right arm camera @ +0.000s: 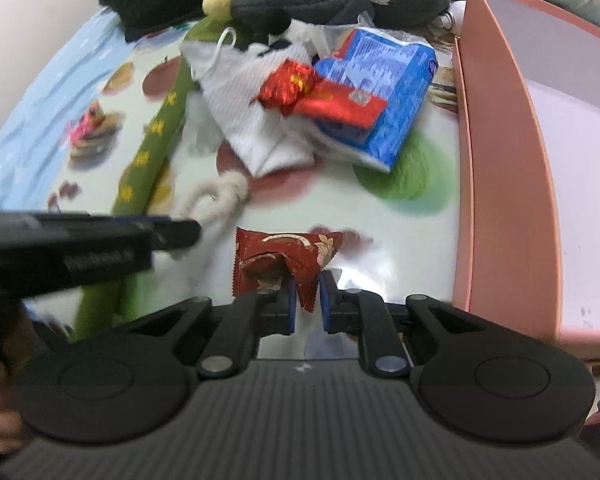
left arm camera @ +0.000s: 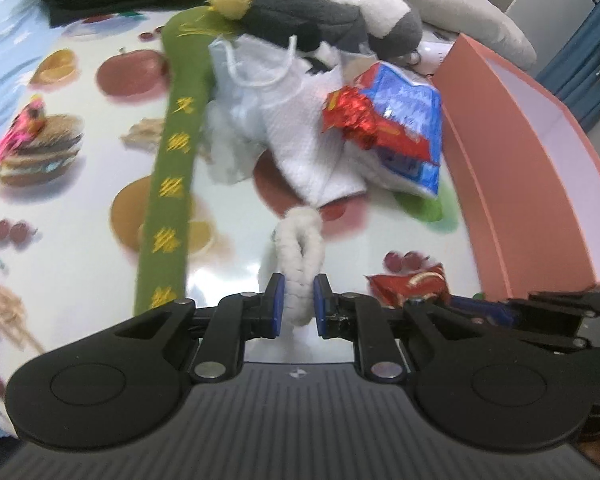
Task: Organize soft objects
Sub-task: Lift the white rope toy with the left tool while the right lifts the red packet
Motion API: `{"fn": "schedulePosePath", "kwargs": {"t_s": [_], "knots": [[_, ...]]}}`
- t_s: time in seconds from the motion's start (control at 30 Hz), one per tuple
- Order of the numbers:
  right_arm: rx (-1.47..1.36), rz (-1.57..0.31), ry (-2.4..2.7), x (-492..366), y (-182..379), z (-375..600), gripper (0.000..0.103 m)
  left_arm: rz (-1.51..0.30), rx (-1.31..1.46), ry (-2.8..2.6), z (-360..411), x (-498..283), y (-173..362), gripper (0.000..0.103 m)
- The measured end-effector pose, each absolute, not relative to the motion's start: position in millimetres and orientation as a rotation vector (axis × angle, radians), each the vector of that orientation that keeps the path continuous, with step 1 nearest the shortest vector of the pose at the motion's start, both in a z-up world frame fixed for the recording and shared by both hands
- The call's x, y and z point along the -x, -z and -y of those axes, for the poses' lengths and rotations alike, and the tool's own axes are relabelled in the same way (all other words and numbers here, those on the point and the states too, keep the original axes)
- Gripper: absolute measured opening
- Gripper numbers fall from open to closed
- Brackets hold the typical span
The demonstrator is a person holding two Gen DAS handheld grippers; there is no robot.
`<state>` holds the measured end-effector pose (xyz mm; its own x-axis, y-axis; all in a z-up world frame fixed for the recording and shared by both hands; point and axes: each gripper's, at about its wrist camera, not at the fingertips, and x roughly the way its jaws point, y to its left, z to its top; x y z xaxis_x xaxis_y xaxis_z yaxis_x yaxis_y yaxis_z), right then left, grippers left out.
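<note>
Left gripper [left arm camera: 299,300] pinches white rope loop [left arm camera: 300,248], long axis running far; right gripper [right arm camera: 307,300] clamps red snack packet [right arm camera: 286,258]; pink box [right arm camera: 508,184] just right, nearer the right gripper.

Bright even indoor light, white glare on the glossy table [right arm camera: 364,276], motion blur across both views, heavy fisheye bending at edges, soft shadows.

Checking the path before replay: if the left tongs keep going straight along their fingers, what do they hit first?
Likely the white cloth in the pile ahead, though depth is unclear. The left tongs grip a white rope that lies along that line.
</note>
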<state>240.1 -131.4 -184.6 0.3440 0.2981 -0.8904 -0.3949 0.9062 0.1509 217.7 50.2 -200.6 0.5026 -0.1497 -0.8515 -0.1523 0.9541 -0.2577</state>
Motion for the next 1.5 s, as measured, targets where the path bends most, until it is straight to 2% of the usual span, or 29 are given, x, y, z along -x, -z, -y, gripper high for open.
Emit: {"fn": "schedulePosePath", "kwargs": {"t_s": [0.7, 0.73, 0.77, 0.83, 0.87, 0.93, 0.97, 1.03, 1.5], "knots": [[0.001, -1.013, -0.391, -188, 203, 167, 0.020, -1.005, 0.385, 0.061, -38, -164, 196, 0.020], [0.003, -1.007, -0.394, -188, 203, 168, 0.022, -1.008, 0.381, 0.060, -37, -163, 197, 0.025], [-0.001, -1.002, -0.391, -187, 202, 170, 0.025, -1.008, 0.379, 0.061, -37, -163, 197, 0.035], [-0.026, -0.997, -0.380, -186, 201, 175, 0.040, -1.003, 0.375, 0.066, -37, -160, 198, 0.051], [-0.040, -0.994, -0.381, -185, 201, 177, 0.044, -1.001, 0.370, 0.063, -37, -159, 198, 0.058], [-0.063, -0.984, -0.386, -182, 201, 180, 0.065, -1.005, 0.362, 0.057, -36, -159, 198, 0.067], [-0.070, -0.975, -0.388, -181, 201, 181, 0.067, -1.002, 0.359, 0.057, -37, -159, 198, 0.069], [-0.078, -0.956, -0.400, -179, 201, 180, 0.072, -0.999, 0.346, 0.054, -37, -160, 197, 0.071], [-0.005, -0.861, -0.420, -190, 209, 158, 0.072, -0.968, 0.287, 0.060, -34, -193, 199, 0.072]]}}
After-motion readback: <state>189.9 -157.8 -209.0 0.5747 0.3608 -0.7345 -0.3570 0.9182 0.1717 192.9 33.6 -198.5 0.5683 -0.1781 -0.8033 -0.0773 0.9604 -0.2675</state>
